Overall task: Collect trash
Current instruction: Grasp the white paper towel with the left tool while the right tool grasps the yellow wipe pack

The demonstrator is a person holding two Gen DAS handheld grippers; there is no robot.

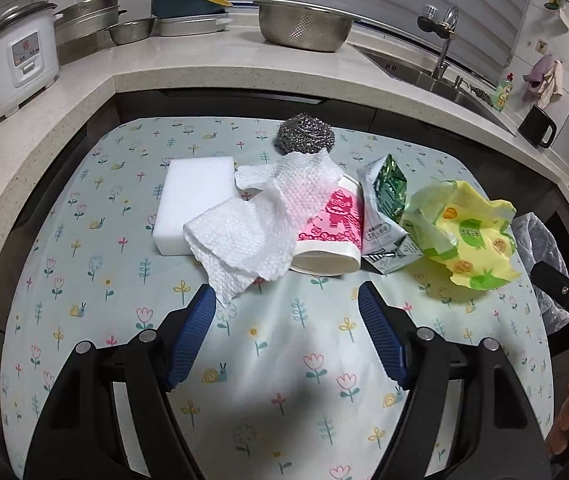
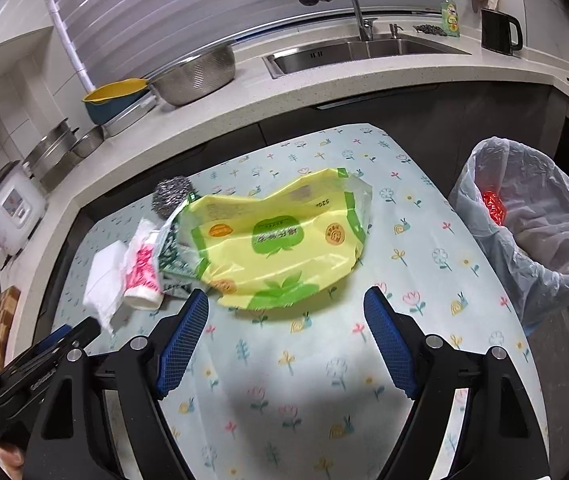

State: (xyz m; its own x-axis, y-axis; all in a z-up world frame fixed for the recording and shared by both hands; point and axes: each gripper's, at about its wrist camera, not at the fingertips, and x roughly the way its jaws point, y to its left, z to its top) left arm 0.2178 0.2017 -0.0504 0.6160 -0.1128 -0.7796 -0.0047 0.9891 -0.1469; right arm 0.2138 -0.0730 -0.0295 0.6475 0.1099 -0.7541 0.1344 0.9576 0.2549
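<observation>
Kitchen counters wrap around a flowered tablecloth (image 1: 84, 280) where the litter sits bunched together, easy pickings. Left gripper (image 1: 286, 332) hangs wide and empty, and just ahead of its near finger lies the crumpled paper towel (image 1: 244, 240), draped over a tipped pink cup (image 1: 332, 232). Right gripper (image 2: 286, 336) gapes empty too, the yellow wrapper (image 2: 280, 240) straight ahead between its fingers. Off to its right stands the lined bin (image 2: 524, 232), beside the table edge, probably so drops stay short.
</observation>
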